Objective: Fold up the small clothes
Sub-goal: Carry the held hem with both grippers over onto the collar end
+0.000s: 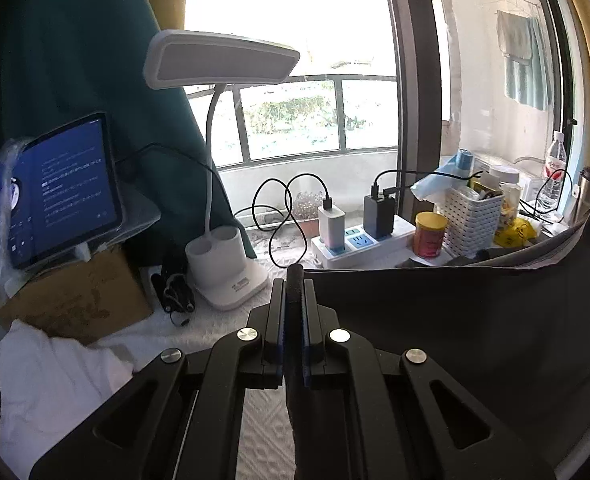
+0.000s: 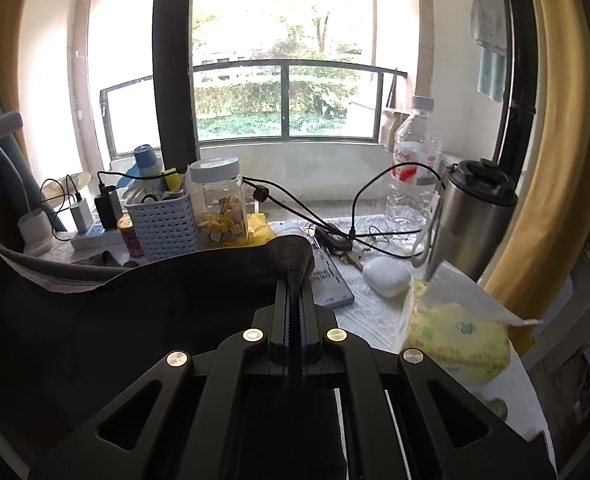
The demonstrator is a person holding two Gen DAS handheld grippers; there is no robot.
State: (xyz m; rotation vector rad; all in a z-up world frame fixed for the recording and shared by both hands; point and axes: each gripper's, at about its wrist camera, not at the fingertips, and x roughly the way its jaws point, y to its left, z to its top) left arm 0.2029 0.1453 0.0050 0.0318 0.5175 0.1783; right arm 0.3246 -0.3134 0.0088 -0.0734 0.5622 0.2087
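Observation:
A dark grey garment [image 1: 455,340] hangs stretched between my two grippers above the table. My left gripper [image 1: 294,280] is shut on its left top corner, with cloth poking out between the fingers. In the right wrist view the same garment [image 2: 135,312] spreads to the left, and my right gripper [image 2: 295,286] is shut on its right top corner, a bunched tip of cloth sticking up past the fingertips. A white garment [image 1: 55,380] lies crumpled on the table at the lower left of the left wrist view.
Behind the garment stand a white desk lamp [image 1: 223,272], a tablet [image 1: 55,192] on a cardboard box, a power strip [image 1: 359,240], a white basket [image 2: 163,224], a snack jar [image 2: 219,204], a water bottle [image 2: 415,160], a steel flask [image 2: 471,216] and cables. A yellow bag [image 2: 459,336] lies at the right.

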